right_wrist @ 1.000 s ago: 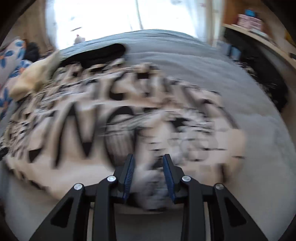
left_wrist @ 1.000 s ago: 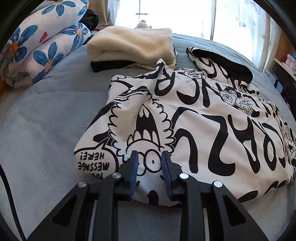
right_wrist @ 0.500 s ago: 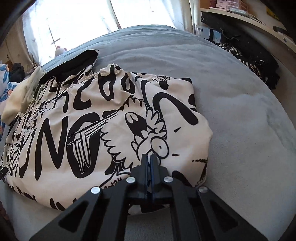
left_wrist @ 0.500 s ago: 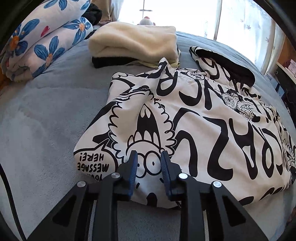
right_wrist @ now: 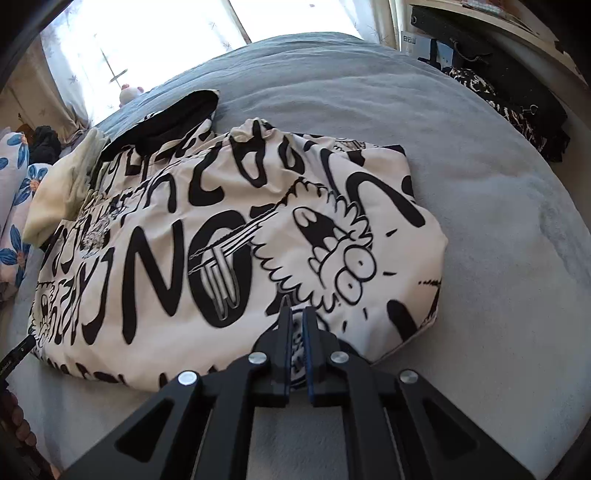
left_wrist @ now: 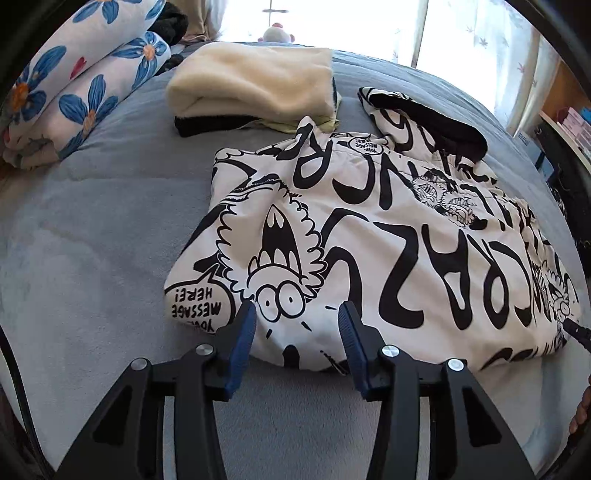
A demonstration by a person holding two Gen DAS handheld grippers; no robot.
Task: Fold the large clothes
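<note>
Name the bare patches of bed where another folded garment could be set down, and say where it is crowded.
Free: grey bed left of the printed hoodie, below the floral bedding; also right of the hoodie toward the shelf. Crowded: behind the hoodie, around the cream folded pile.

Bedroom in a home. Big bed [left_wrist: 92, 229] under a grey fleece cover, filling most of both views. Rolled floral bedding [left_wrist: 70, 85], white with blue flowers, at far left edge. Folded cream fleece blanket [left_wrist: 255, 77] stacked on a black one near the head end. Black-and-white printed hoodie [left_wrist: 388, 236] spread out on the cover. Window [right_wrist: 147, 44] behind with sheer leaf-print curtains, strong daylight. Small plush toy [right_wrist: 129, 92] at the sill. Wooden shelf [right_wrist: 491, 18] along right wall, boxes on it, dark clothing [right_wrist: 517, 110] heaped below.
</note>
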